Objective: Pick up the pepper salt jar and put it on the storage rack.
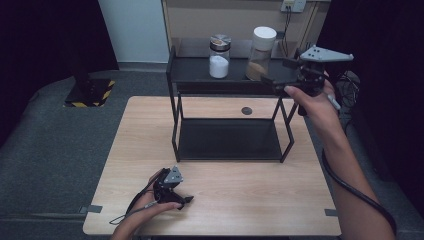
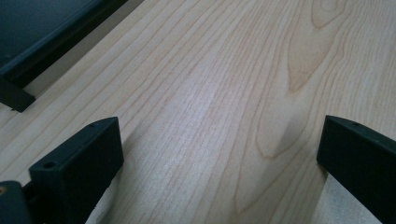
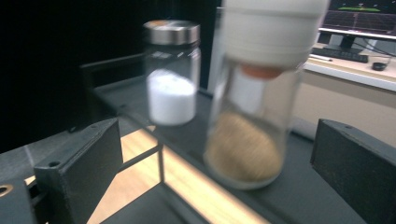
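Down at the near edge of the desk (image 1: 220,210), the left gripper (image 1: 181,201) is resting on the wood, jaws spread wide with nothing but bare grain between them. Up at the right end of the black shelf (image 1: 187,70), the right gripper (image 1: 272,80) is hovering level with the top tier, jaws standing wide and empty, and the tall jar (image 3: 254,107) with the white lid is sitting just ahead of them, framed in the gap but not touched. That jar is standing upright on the top tier beside a shorter jar (image 1: 219,56) with a metal lid and white powder inside, near it but apart. Judging by the clear wall, the tall one is looking like glass or hard plastic: stiff, smooth, probably slippery, and breakable if it tips off the tier. Brown grains are filling only its lower part, so it should be fairly light and bottom-heavy. Best hold, I'd say, is across the straight body below the lid, squarely and firmly.
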